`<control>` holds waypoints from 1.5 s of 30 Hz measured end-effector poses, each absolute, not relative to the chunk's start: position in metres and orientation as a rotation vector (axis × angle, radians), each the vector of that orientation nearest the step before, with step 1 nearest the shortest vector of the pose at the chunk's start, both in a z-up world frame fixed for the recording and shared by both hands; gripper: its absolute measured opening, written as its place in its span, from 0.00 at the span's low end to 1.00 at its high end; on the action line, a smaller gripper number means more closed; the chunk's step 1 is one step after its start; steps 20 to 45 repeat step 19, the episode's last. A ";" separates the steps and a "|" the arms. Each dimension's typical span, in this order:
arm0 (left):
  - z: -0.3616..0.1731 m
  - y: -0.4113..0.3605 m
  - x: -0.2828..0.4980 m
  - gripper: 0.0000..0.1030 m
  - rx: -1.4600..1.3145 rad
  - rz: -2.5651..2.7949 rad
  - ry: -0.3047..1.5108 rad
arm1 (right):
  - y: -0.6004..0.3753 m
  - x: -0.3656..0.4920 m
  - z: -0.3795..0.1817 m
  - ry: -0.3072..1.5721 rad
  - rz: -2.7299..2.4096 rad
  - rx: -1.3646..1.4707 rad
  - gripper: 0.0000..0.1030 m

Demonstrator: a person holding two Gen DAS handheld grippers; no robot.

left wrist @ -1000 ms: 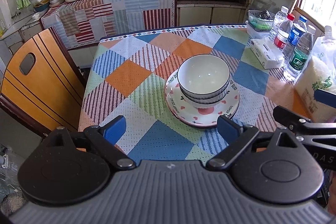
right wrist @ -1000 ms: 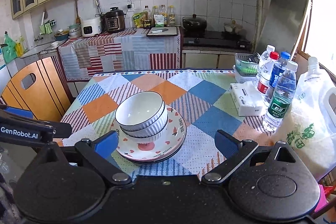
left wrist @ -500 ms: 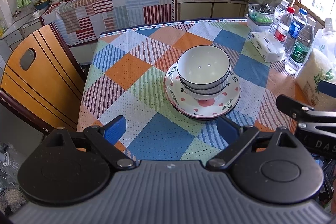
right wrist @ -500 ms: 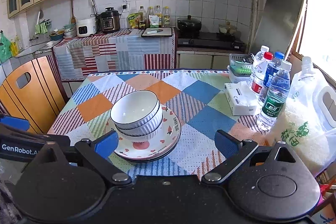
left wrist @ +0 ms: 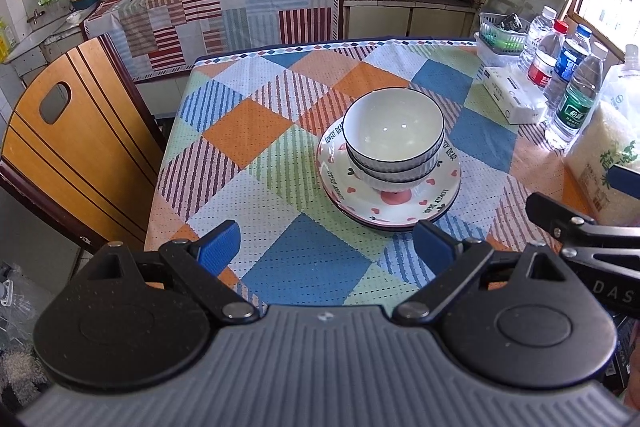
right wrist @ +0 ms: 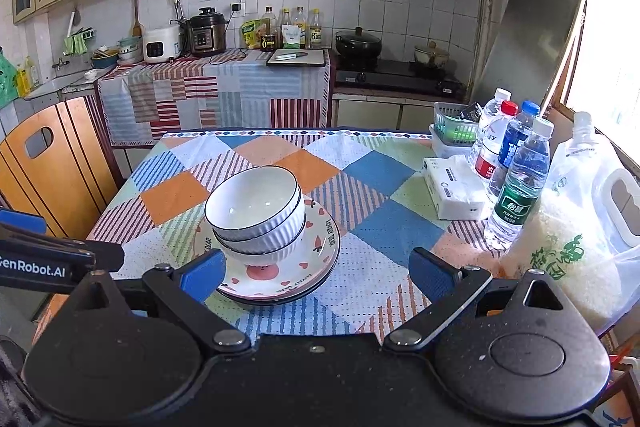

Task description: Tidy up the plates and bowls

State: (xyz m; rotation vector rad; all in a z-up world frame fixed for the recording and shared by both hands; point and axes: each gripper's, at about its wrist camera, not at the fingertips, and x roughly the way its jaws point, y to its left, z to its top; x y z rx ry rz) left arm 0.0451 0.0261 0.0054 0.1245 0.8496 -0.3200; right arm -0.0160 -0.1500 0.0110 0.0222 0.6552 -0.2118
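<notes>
Two white ribbed bowls [left wrist: 394, 139] [right wrist: 254, 211] with dark rims are nested and stand on a stack of heart-patterned plates [left wrist: 434, 201] [right wrist: 320, 251] in the middle of the checked tablecloth. My left gripper [left wrist: 326, 245] hangs open over the table's near edge, short of the stack, nothing between its blue pads. My right gripper [right wrist: 316, 273] is open too, held back from the plates at the near edge, its left pad in front of the plate rim. Each gripper shows at the side of the other's view.
Water bottles [right wrist: 518, 183], a tissue pack [right wrist: 452, 193], a green basket [right wrist: 454, 131] and a bag of rice [right wrist: 576, 251] crowd the table's right side. A wooden chair [left wrist: 68, 147] stands at the left. A kitchen counter [right wrist: 216, 87] lies beyond the table.
Both grippers have drawn back and risen slightly from the stack, so bowls and plates look a little farther away. Both stay open; the dishes have not moved.
</notes>
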 end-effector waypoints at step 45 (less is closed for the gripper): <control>0.000 0.029 0.046 0.91 0.122 -0.314 0.845 | -0.148 -0.012 0.009 0.688 -0.216 0.022 0.97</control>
